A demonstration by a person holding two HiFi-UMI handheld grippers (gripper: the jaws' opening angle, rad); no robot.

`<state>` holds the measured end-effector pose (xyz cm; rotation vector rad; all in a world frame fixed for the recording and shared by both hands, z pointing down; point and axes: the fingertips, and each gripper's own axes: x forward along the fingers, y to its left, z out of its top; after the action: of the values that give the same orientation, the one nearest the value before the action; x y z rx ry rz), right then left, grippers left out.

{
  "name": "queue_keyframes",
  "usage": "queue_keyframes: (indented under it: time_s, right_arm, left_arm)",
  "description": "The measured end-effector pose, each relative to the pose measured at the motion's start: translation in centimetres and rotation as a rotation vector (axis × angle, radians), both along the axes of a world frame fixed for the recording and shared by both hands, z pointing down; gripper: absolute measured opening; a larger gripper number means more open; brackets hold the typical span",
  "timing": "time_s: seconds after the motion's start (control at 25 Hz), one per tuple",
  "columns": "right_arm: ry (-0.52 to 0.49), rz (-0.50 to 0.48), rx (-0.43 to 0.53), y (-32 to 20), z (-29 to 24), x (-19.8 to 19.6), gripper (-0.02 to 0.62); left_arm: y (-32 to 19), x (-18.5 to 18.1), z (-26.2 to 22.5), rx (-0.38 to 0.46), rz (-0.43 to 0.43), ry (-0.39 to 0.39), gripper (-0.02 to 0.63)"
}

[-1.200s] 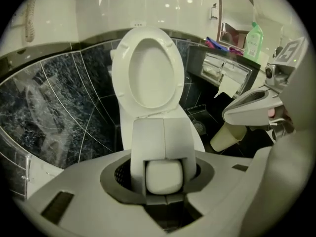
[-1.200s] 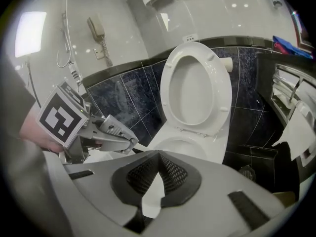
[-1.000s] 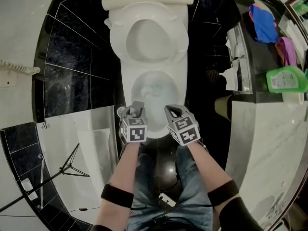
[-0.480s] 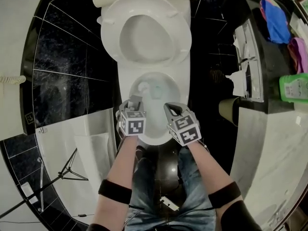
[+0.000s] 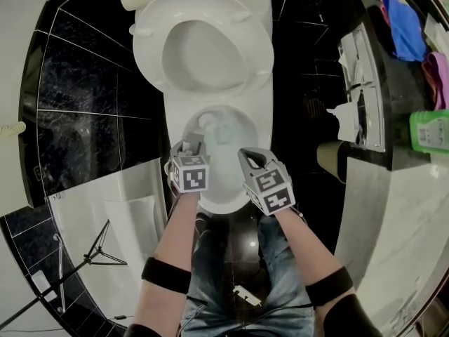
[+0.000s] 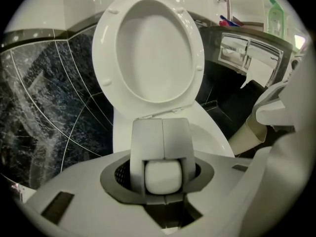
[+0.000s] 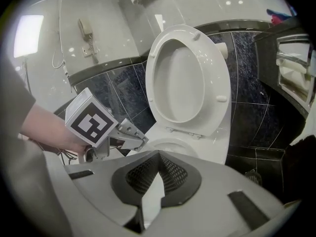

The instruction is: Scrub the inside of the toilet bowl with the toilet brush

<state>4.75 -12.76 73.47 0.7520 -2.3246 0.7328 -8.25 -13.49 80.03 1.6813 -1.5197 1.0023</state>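
Both tongs have dropped closer to the toilet bowl point(image 5: 226, 203) vs. a sec ago. The bowl now sits larger and nearer in the head view, and a pale shape, prob. the brush head point(image 5: 206, 123), now shows at the far-left of the water.

Risks:
- The toilet brush point(image 6: 163, 177) is held by its handle end only, at a steep downward angle. Scrub pressure could twist or lever the handle out of the pads, judging by the short grip.
- Fast strokes near the waterline could splash over the near rim onto the person's jeans point(image 5: 280, 258).
- The right tongs point(image 5: 247, 154) hang just above the near-right rim, so a sideways stroke could knock them against the porcelain.

Tongs:
- The left tongs point(image 5: 194, 144) are part-way apart and pinching the white handle end, pads on both sides of it.
- The right tongs have tips pressed together, w/ nothing between and no contact seen.

The seat point(image 5: 263, 62) is raised at the far side, so the bowl is accessible.
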Motion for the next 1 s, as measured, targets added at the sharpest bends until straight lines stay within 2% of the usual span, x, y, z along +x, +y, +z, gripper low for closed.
queue_keyframes:
  time_s: [0.32, 0.64, 1.0]
  right_arm:
    - [0.005, 0.028, -0.002, -0.2, 0.5, 1.5, 0.006]
    - [0.023, 0.066, -0.013, -0.5, 1.1, 4.0, 0.006]
    - [0.047, 0.116, -0.031, 0.5, 1.5, 6.4, 0.006]
  left_arm:
    - [-1.3, 1.4, 0.8, 0.008, -0.005, 0.04, 0.173]
    - [-2.5, 5.7, 1.4, -0.001, 0.069, 0.062, 0.173]
    - [-1.2, 10.7, 1.1, -0.014, 0.166, 0.068, 0.173]
